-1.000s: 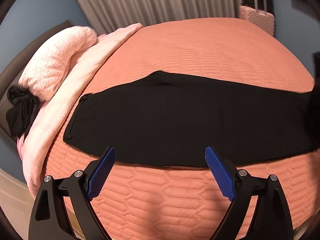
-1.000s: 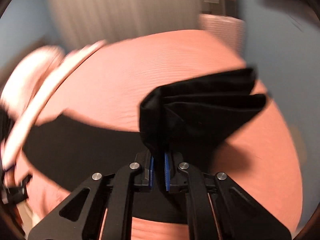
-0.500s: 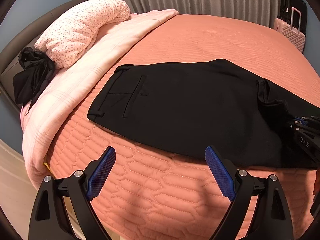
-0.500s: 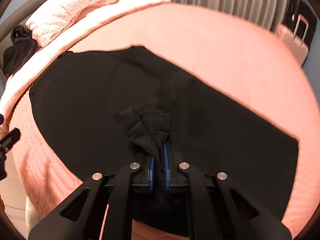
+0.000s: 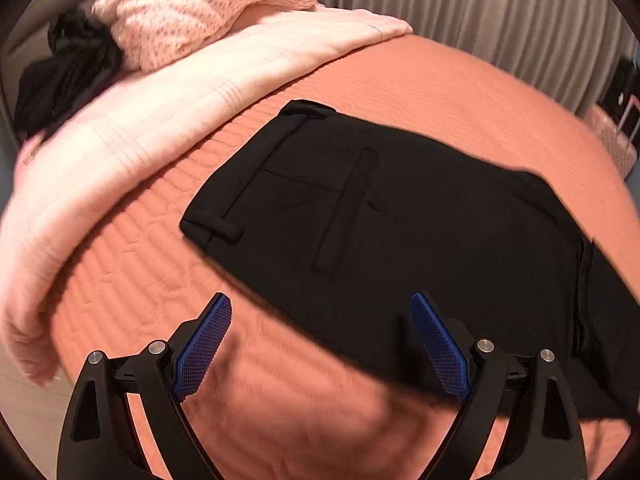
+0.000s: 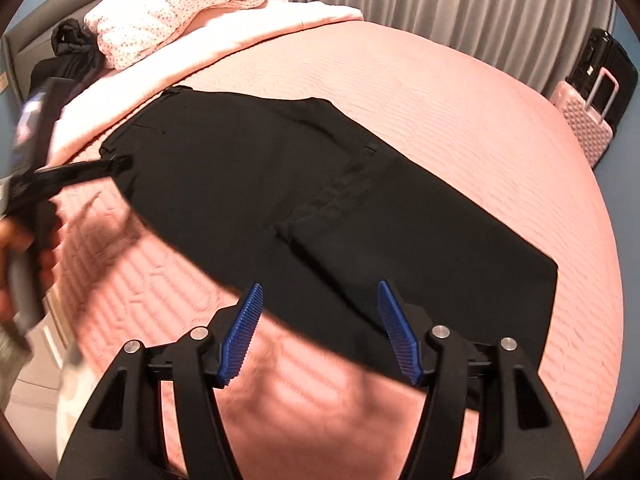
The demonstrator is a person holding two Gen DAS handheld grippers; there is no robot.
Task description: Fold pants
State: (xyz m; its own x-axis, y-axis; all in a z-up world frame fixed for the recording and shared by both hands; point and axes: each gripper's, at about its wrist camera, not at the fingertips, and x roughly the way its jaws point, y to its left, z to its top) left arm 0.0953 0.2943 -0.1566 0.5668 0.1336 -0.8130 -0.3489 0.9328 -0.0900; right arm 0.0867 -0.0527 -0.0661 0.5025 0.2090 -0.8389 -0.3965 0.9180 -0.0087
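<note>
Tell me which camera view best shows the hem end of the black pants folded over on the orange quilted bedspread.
The right wrist view: the hem end lies mid-frame across the black pants, its whole edge visible. The left wrist view shows mainly the waistband and back pocket; the hem end appears only at the far right, dark and indistinct.

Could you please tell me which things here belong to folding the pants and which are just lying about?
Job: black pants, left gripper, right gripper.
Lying about: patterned pillow, pink blanket, dark clothing, pink suitcase.
</note>
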